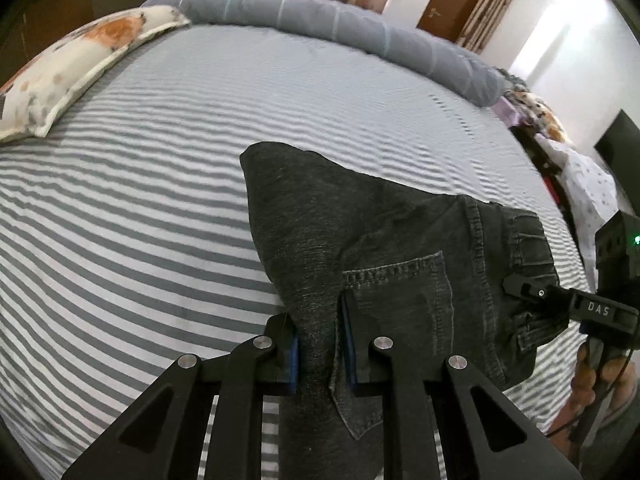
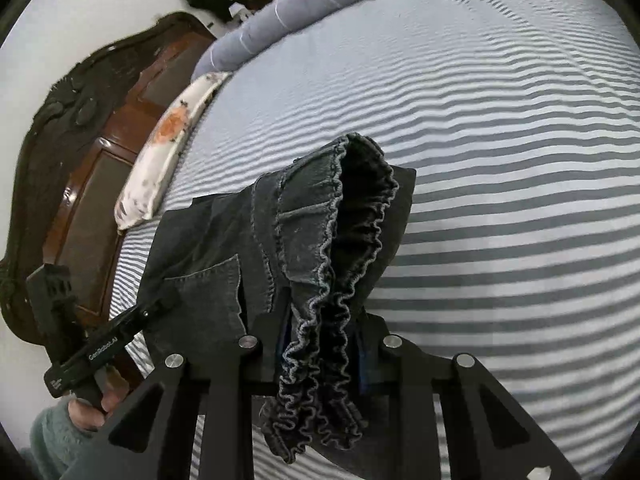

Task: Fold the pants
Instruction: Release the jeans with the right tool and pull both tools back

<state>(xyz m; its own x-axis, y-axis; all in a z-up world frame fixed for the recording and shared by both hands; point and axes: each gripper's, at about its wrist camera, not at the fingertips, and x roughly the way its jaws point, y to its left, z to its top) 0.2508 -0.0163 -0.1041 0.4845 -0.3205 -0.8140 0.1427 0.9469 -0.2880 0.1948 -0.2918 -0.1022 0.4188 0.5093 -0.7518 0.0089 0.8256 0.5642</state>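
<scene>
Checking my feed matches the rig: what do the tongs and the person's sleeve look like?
Both tongs, left and right, are matte black linkages with silver pivot pins and blue pads. White lettering marks their sides. A thin black cable trails the right one. The sleeve is fuzzy grey-green.

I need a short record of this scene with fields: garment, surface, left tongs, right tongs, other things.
garment: dark jeans, lifted, partly folded
surface: striped bed
left tongs: shut on jeans beside back pocket
right tongs: shut on ruffled waistband
other things: floral pillow, grey rolled blanket
</scene>
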